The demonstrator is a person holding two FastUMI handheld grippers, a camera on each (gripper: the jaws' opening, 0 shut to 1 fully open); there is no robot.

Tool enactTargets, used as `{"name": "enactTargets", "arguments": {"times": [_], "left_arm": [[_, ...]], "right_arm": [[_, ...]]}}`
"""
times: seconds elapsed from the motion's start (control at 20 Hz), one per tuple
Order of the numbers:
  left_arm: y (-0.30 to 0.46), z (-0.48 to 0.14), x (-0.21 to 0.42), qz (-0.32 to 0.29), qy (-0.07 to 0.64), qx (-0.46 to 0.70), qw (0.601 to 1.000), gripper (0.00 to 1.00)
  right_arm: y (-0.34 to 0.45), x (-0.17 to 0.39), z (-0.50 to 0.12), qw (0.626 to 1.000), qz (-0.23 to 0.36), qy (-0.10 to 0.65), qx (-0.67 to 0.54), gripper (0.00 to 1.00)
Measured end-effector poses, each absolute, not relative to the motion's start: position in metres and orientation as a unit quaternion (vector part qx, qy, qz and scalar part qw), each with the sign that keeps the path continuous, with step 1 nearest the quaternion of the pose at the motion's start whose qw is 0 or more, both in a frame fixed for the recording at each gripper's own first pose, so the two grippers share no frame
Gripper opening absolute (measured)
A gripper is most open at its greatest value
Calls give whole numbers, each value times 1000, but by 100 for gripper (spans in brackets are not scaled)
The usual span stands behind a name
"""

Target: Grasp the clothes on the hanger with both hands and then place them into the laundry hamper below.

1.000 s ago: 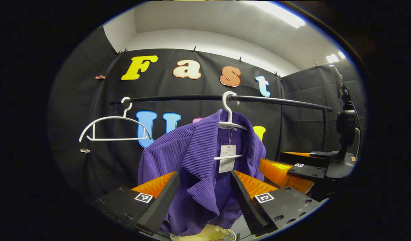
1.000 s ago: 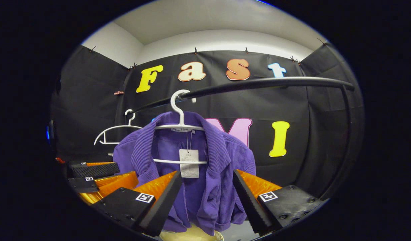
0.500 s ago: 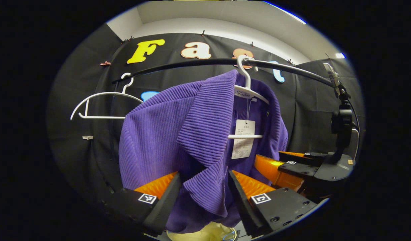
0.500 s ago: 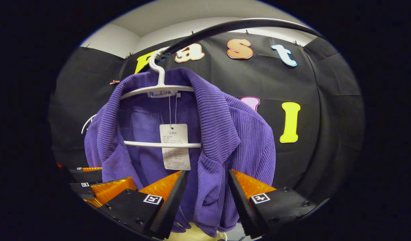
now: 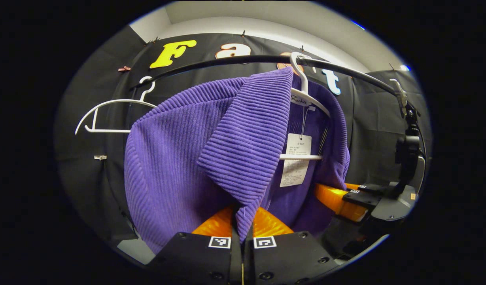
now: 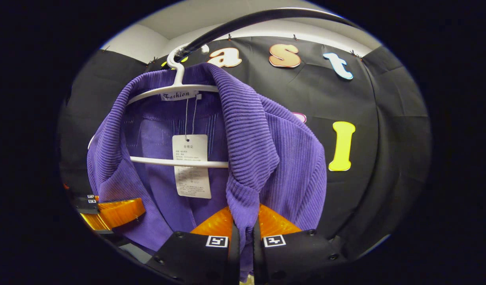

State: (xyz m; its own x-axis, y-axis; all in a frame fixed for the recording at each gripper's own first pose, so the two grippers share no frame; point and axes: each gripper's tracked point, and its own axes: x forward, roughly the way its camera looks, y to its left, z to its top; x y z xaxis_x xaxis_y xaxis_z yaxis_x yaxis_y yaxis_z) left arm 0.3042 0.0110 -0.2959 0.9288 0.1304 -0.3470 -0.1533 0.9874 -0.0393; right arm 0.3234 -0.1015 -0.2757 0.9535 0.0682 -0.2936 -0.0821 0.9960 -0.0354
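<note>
A purple ribbed jacket [image 5: 175, 158] [image 6: 290, 166] hangs on a white hanger [image 5: 306, 93] [image 6: 175, 89] from a black rail [image 5: 227, 61] [image 6: 243, 21]. A paper tag [image 5: 296, 158] [image 6: 191, 164] dangles inside its collar. My left gripper [image 5: 242, 221] is shut on the tip of the jacket's left lapel. My right gripper [image 6: 243, 225] is shut on the lower edge of the right lapel. The right gripper [image 5: 345, 196] appears in the left gripper view at the right, against the cloth, and the left gripper [image 6: 108, 211] in the right gripper view at the lower left.
An empty white hanger [image 5: 108, 114] hangs on the same rail, to the left of the jacket. A black camera stand [image 5: 405, 154] rises at the right of the left gripper view. Black cloth walls close the booth behind.
Both grippers moved in toward the jacket and went from open to shut, each now pinching a lapel. The jacket looms larger in both views.
</note>
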Motion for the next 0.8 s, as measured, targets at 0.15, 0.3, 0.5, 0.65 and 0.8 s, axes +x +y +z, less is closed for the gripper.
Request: {"name": "enactTargets", "arguments": {"times": [0.15,0.3,0.5,0.65,0.8], "left_arm": [[15,-288,298,80,173,-22,982,6],[22,-281,290,91,175,-11,980,6],[39,-257,272,119,158,3,980,6],[58,-232,263,147,140,23,979,6],[76,-210,256,176,119,53,976,6]], "right_arm": [[-117,316,-264,989,20,139,-37,18],[-137,311,-247,991,-9,127,-42,18],[-159,309,-215,993,-45,90,-59,17],[-170,311,-184,993,-66,47,-81,12],[-174,318,-155,992,-77,7,-95,17]]}}
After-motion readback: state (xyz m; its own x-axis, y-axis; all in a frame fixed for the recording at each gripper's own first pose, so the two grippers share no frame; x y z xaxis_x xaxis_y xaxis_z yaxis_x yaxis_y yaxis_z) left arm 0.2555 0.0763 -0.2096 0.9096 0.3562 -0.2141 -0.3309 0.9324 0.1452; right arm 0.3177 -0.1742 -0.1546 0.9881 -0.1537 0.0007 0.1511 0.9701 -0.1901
